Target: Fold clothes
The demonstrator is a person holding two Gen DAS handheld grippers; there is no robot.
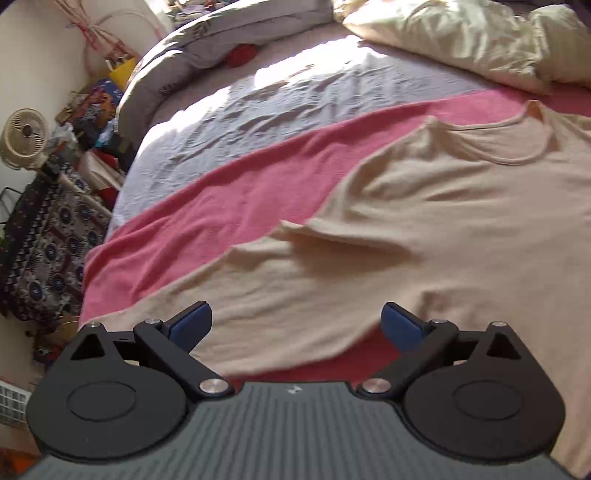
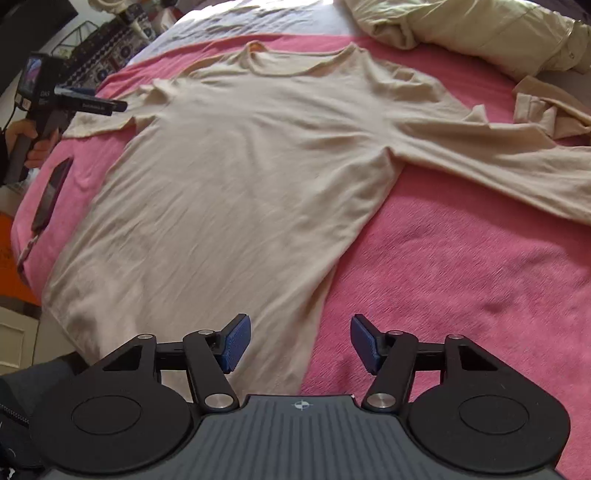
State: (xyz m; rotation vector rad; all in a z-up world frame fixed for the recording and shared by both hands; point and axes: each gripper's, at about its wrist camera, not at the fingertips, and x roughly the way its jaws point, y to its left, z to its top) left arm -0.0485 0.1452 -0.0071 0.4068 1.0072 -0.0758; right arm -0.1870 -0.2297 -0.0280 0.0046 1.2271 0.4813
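A beige long-sleeved shirt [image 2: 240, 177] lies face up and spread flat on a pink blanket [image 2: 461, 277], neckline at the far end. One sleeve [image 2: 498, 162] stretches out to the right; the other is bunched near the left shoulder. My right gripper [image 2: 301, 341] hovers open above the shirt's lower right edge, with nothing between its blue pads. In the left wrist view the shirt [image 1: 443, 240] fills the right side, and my left gripper [image 1: 297, 321] stands wide open over its side edge, holding nothing. The left gripper [image 2: 110, 105] also shows in the right wrist view, held in a hand by the bunched sleeve.
A dark phone [image 2: 51, 192] lies on the blanket left of the shirt. A cream duvet [image 2: 480, 29] and another beige garment [image 2: 546, 110] sit at the far right. Beside the bed are a fan [image 1: 24, 136] and patterned fabric clutter [image 1: 55, 240].
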